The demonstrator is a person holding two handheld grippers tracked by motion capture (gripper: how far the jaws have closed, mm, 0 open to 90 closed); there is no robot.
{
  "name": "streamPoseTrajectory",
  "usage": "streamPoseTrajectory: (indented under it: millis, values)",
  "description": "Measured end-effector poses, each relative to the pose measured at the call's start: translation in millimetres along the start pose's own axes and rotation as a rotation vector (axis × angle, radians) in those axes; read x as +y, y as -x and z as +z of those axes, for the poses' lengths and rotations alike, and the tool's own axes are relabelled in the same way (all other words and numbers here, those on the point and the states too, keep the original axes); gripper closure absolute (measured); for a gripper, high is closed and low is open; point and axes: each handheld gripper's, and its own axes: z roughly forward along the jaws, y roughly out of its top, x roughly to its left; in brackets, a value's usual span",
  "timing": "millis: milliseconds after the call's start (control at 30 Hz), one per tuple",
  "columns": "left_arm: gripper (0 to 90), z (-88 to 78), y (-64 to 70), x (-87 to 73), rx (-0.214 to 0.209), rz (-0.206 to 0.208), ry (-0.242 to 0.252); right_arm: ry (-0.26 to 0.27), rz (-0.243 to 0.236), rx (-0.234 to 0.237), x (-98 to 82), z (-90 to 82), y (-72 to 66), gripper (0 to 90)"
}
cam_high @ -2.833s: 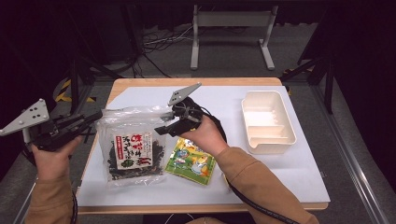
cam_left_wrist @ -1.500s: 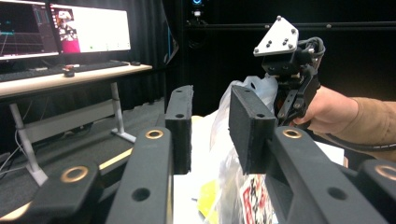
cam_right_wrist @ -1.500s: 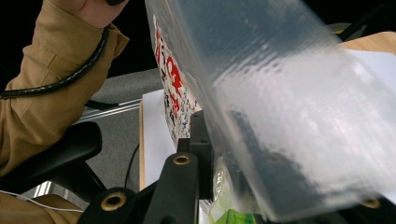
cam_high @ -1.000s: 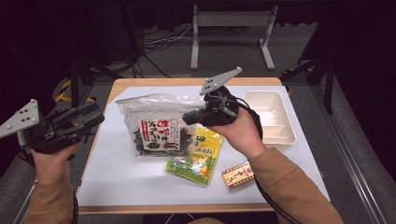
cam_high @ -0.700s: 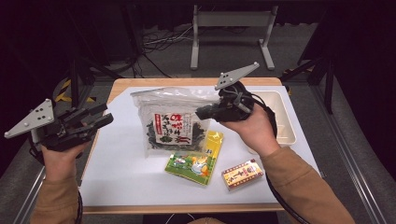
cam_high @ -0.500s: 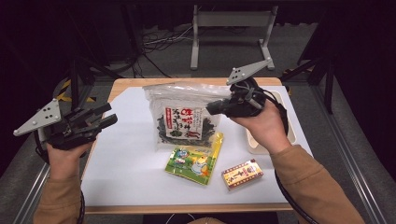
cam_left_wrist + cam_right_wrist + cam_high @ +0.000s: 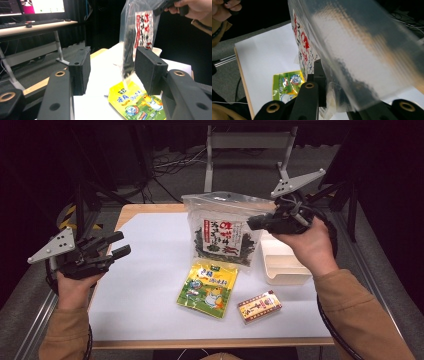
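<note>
The right gripper (image 7: pixel 257 221) has its jaws clamped on the side edge of a clear seaweed bag (image 7: pixel 223 232) and holds it in the air above the far right part of the surface (image 7: pixel 145 285), just beside the white tray (image 7: pixel 282 270) at the right edge. The bag hangs upright, its dark contents sagging toward the bottom and its sealed top band standing free. It looks light and limp: the thin film will crumple and swing, and the slick plastic could slip through a shallow grip. The flat seal along the top or the side seam seems the soundest place to hold, since the pads bite film there and do not crush the brittle contents.

The left gripper (image 7: pixel 112 251) hovers over the left edge of the surface, its jaws about half open, having just been opening, with nothing between them. In the left gripper view the bag shows well beyond them. A yellow snack packet (image 7: pixel 207 282) and a small red box (image 7: pixel 259 306) lie flat near the front edge.
</note>
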Motion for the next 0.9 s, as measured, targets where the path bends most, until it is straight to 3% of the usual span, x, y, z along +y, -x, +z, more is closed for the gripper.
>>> streamPoseTrajectory:
  millis: [333,533,700,900]
  values:
    - [42.0,4.8,-9.8,-14.3,-0.004,0.004,-0.008,-0.005,0.016,-0.055,-1.0,-21.3,20.4,83.3]
    - [41.9,8.2,-18.5,-27.3,0.004,-0.017,-0.018,-0.036,-0.027,-0.092,1.0,-27.8,26.6,83.3]
    - [42.4,14.8,-26.2,-44.4,0.016,-0.006,-0.055,-0.052,-0.029,-0.119,1.3,-34.4,35.1,83.3]
    - [42.3,21.7,-32.9,-59.6,0.015,-0.023,-0.084,-0.049,-0.006,-0.152,-2.8,-46.2,47.8,83.3]
